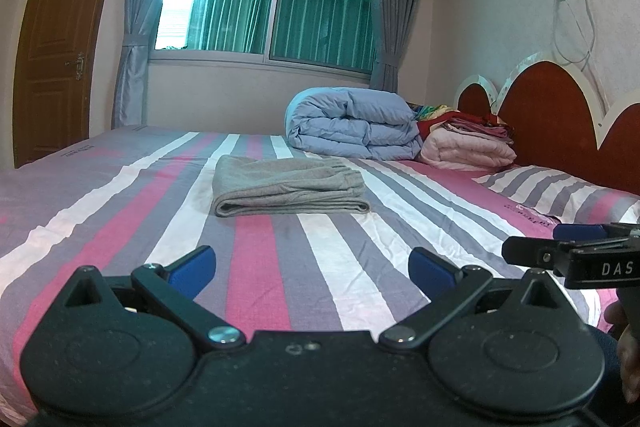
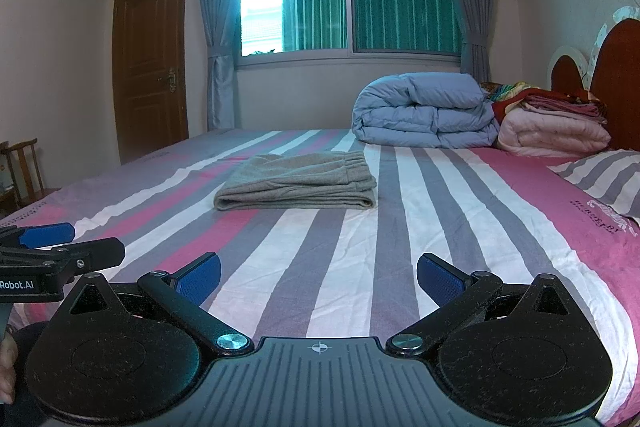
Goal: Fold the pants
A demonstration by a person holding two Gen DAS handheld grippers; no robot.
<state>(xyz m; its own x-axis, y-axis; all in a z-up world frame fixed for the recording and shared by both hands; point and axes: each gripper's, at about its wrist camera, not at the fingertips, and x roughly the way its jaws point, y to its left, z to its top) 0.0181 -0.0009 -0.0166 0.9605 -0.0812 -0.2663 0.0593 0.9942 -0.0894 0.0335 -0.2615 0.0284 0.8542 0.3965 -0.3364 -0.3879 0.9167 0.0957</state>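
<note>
Grey pants folded, mid-frame on striped bed. Left gripper and right gripper both spread wide, empty, bottom of frame, well apart from pants.

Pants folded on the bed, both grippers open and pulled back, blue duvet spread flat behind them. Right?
Not quite. The blue duvet is not spread flat: it is folded into a thick bundle near the headboard, as the right wrist view shows. The rest holds: the pants lie folded on the bed, and the left gripper and right gripper are open, short of them.
</note>
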